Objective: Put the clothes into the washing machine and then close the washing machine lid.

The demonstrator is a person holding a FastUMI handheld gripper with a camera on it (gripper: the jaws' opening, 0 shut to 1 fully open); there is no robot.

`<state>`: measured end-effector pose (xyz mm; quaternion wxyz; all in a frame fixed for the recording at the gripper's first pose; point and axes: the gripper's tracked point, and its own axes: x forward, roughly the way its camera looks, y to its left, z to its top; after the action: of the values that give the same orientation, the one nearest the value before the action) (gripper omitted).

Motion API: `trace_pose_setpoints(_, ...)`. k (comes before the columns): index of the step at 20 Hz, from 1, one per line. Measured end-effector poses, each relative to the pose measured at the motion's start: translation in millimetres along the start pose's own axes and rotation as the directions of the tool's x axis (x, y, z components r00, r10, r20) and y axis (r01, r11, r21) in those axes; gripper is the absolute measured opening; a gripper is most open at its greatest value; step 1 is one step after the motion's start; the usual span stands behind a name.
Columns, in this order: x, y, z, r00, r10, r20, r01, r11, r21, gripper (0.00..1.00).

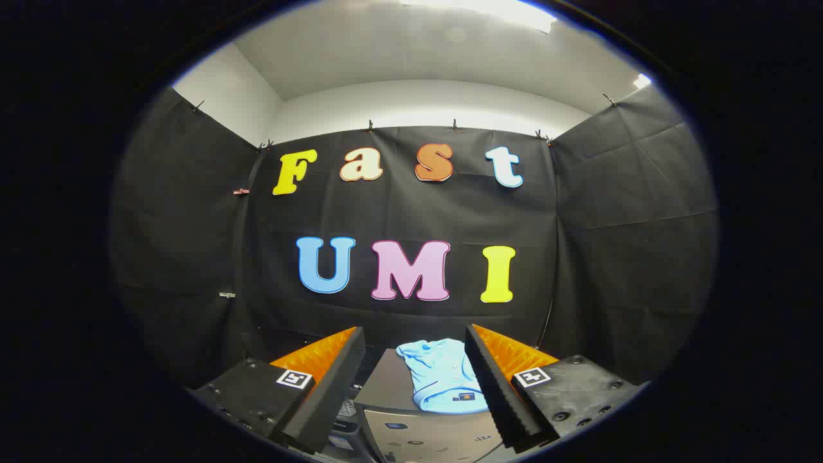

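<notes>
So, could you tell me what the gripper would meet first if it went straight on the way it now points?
Probably the light blue garment, lying on the washing machine just ahead, between the open gripper fingers, though depth is unclear.

Gripper: two wedge-shaped fingers, spread wide apart, ridged inner faces.
Mounts: black blocks with round screws.
Markers: square black-and-white tags, one per side.

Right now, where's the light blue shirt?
Gripper view: the light blue shirt lies on the washing machine top, just ahead of the open gripper, nearer its right finger.
</notes>
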<state>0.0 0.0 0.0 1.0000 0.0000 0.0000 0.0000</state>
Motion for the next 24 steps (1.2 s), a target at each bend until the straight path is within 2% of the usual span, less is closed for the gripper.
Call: trace_pose_setpoints(24,0.4,-23.5,12.8,0.998,-0.060,0.024,0.060,0.998,0.006,0.98)
